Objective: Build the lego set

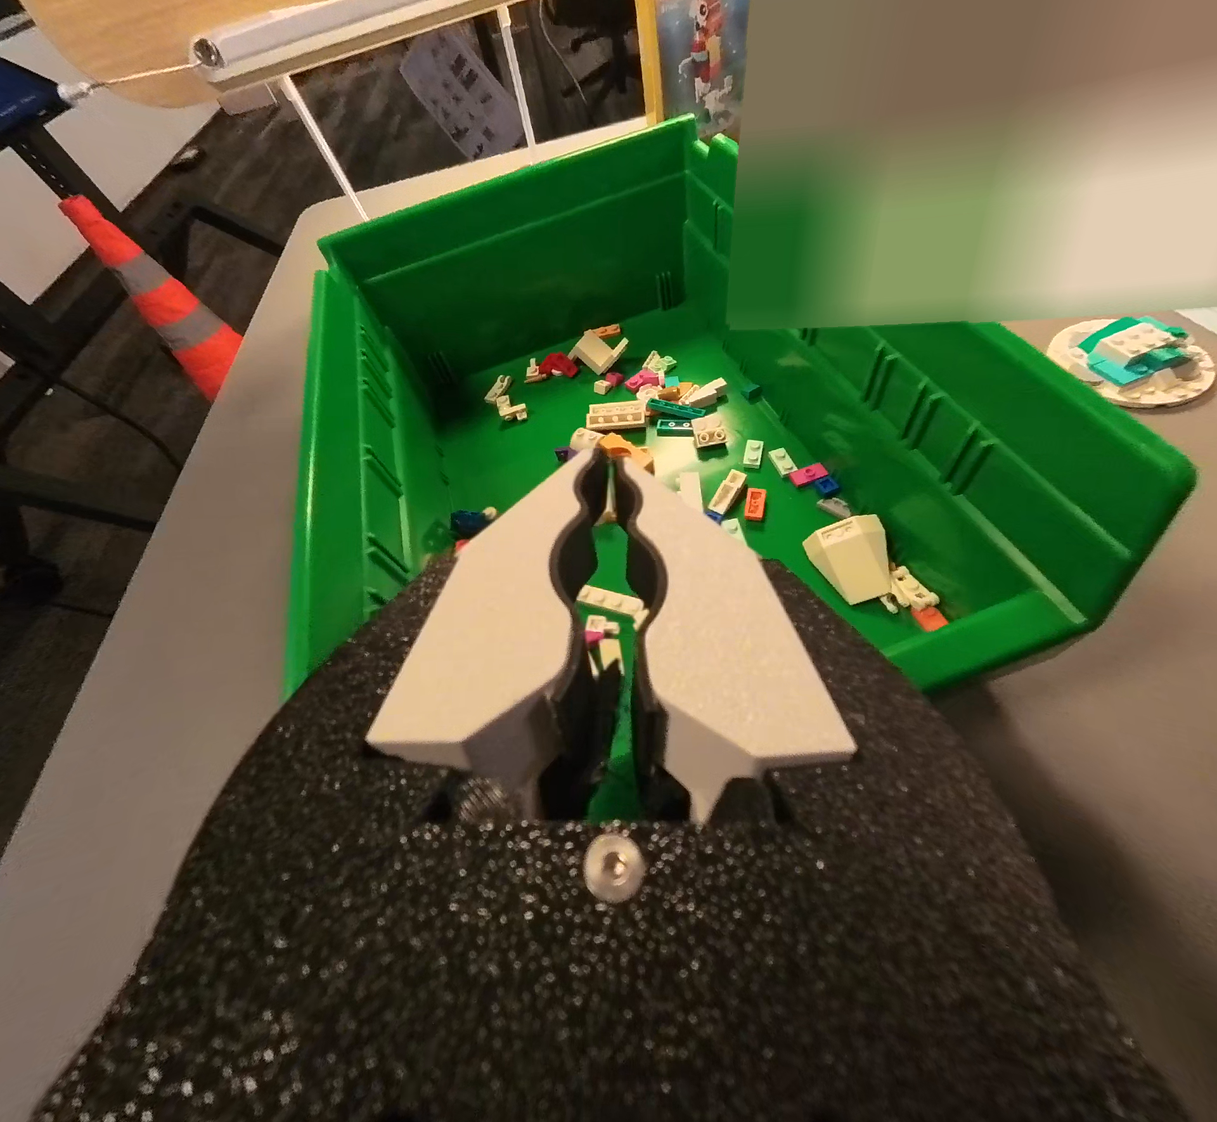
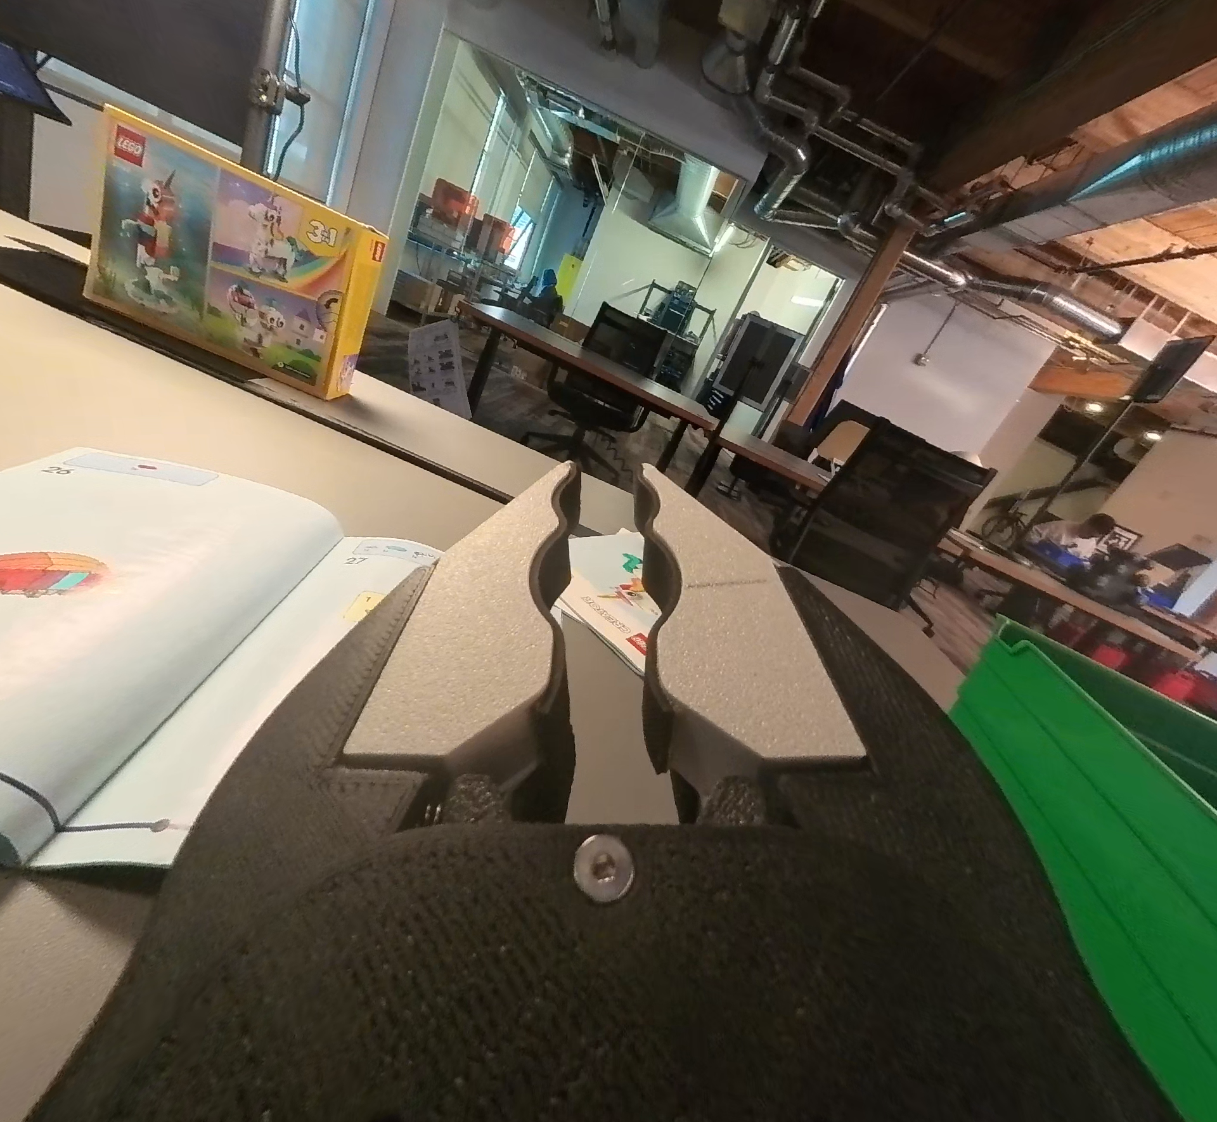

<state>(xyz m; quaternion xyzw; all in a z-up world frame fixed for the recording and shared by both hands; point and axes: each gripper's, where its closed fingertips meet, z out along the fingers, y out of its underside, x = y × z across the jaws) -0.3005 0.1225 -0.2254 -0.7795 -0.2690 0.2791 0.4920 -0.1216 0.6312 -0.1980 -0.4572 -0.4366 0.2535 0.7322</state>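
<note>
Green bin (image 1: 500, 260) at the tabletop's left edge corrals the loose lego pieces (image 1: 685, 425), so I hover my left gripper (image 1: 609, 465), nearly closed, above them, while my right gripper (image 2: 607, 478) idles narrow and empty.

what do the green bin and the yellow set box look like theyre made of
Green bin: looks like moulded plastic, semi-glossy; its floor shows a glare patch and its walls have ribs and slots. Yellow set box: probably printed cardboard, smooth with a slight sheen, with sharp folded edges and an end flap.
</note>
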